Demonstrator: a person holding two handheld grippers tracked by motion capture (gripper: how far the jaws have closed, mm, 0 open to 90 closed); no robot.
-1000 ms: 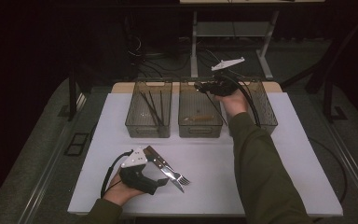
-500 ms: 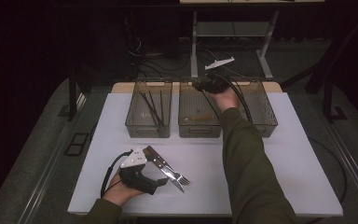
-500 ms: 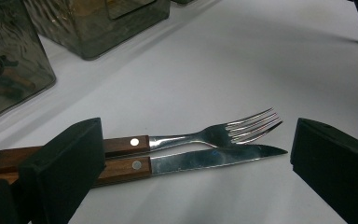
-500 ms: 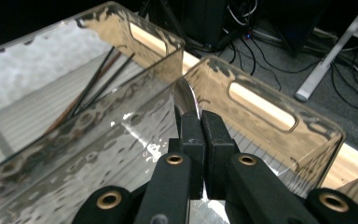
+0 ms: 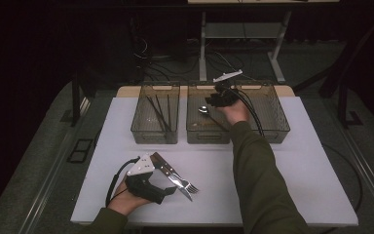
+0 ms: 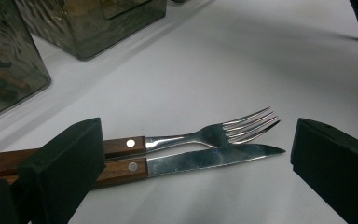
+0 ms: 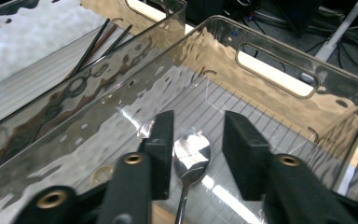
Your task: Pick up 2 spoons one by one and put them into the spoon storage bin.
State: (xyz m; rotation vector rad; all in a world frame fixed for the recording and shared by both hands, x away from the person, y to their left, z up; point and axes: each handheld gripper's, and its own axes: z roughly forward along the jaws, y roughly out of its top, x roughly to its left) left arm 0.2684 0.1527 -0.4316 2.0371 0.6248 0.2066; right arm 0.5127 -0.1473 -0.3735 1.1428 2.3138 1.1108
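Note:
My right gripper [image 7: 198,120] reaches down into the middle clear bin [image 7: 270,46]. Its jaws have just been opening, and a metal spoon [image 7: 192,156] lies between them with a gap at the pads. From the high view, the right gripper [image 5: 217,100] hangs over that bin's far end, with the spoon [image 5: 203,109] just left of it. My left gripper [image 6: 198,137] rests open on the white table, its jaws set wide on either side of a wood-handled fork [image 6: 223,133] and knife [image 6: 205,158]. That gripper [image 5: 170,187] sits near the table's front edge.
Three clear bins stand in a row at the back: the left bin [image 5: 155,136] holds dark thin sticks [image 5: 158,109], then the middle bin [image 5: 207,137] and the right bin [image 5: 275,119]. Cables trail from both grippers. The white tabletop [image 5: 297,175] lies open at the right.
My right hand has shifted left and sunk lower into the middle bin, and the spoon now shows beside it. The left hand, fork and knife have not moved.

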